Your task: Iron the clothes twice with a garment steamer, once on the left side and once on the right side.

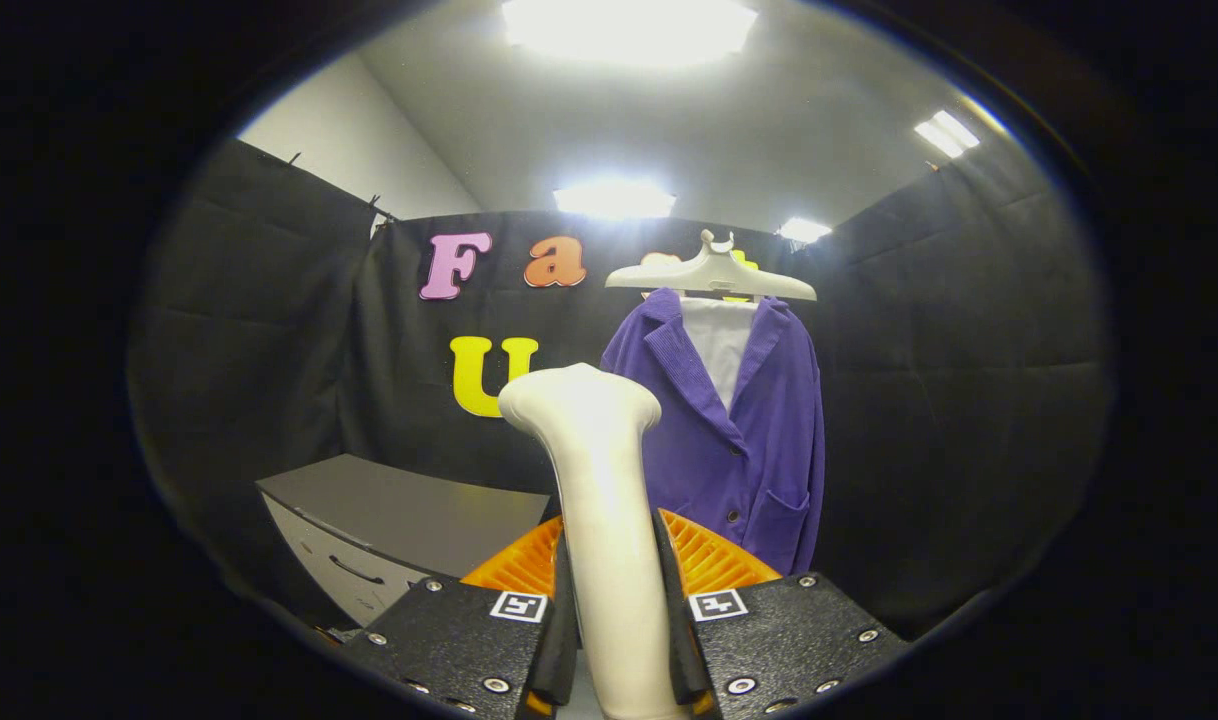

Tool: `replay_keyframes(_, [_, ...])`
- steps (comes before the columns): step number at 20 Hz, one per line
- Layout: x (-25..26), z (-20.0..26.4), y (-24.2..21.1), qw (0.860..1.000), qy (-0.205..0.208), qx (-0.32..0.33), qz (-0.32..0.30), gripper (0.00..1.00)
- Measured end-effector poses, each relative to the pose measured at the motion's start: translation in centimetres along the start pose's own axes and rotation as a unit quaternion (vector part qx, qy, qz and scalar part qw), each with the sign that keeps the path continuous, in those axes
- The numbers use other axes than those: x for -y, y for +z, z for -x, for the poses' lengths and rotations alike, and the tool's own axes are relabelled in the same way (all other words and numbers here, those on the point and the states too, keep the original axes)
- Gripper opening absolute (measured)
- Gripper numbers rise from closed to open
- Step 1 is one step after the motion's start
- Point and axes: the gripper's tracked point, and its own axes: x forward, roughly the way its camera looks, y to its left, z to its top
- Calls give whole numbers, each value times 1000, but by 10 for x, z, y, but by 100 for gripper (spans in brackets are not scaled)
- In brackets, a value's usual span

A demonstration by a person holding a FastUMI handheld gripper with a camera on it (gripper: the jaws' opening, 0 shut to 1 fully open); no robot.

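Our fingers (617,640) clamp the steamer (597,500) by its handle, holding it upright with its head raised towards the jacket (739,440) that hangs beyond on a hanger (711,275), ready, we judge, for a first pass.

Your two-finger gripper (621,640) points forward and level, with both fingers (554,640) pressed against the sides of the white plastic garment steamer handle (599,520). You hold that handle upright between them, its rounded head rising well above your fingertips, tilted slightly left.
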Motion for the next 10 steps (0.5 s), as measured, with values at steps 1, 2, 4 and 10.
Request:
replay_keyframes(1, [4,-3,4,1000,-4,3,-5,37])
replay_keyframes(2, [5,-6,8,1000,-6,6,-12,37])
replay_keyframes(4, [11,-15,13,1000,-17,11,-22,37])
replay_keyframes(10, [22,-56,25,998,-45,11,-31,37])
